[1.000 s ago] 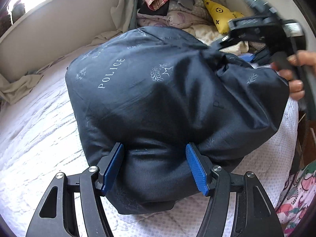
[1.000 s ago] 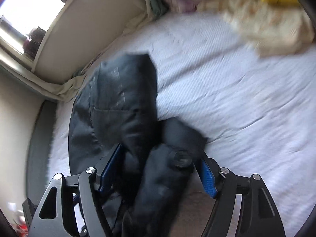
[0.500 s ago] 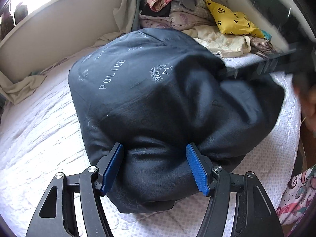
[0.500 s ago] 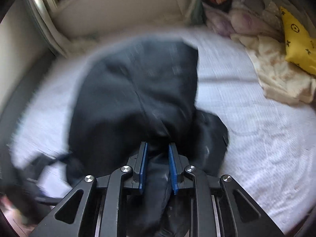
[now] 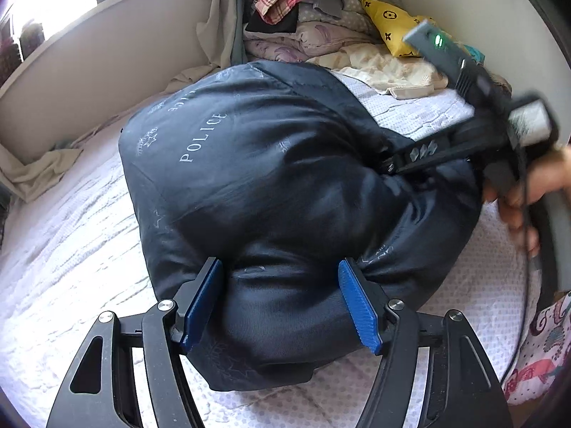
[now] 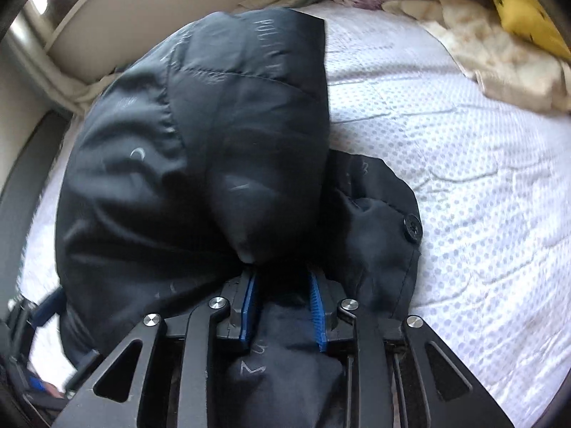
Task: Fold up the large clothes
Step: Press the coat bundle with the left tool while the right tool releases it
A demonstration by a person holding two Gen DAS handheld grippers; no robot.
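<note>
A dark navy padded jacket (image 5: 285, 178) printed with "POLICE" lies bundled on the white bed (image 5: 53, 249). My left gripper (image 5: 280, 267) is shut on the thick near hem, its blue pads (image 5: 351, 303) pressing into a bulge of fabric. In the right wrist view the jacket (image 6: 178, 178) fills the middle, with a black button (image 6: 412, 228) on a flap at the right. My right gripper (image 6: 282, 278) has a bunched fold between its pads and its jaws are opening slightly. The left wrist view shows the right gripper (image 5: 389, 166) nosed into the jacket's right side, held by a hand (image 5: 524, 199).
A heap of mixed clothes (image 5: 303, 0) and a yellow cushion (image 5: 389, 25) sit at the head of the bed, with a cream cloth (image 6: 499, 60) beside them. A curved beige wall (image 5: 89, 53) borders the far side. White quilted mattress (image 6: 464, 178) lies right of the jacket.
The right gripper dropped onto the jacket's right side and its jaws narrowed on a fold, then widened a little. The left gripper kept its hold and place.
</note>
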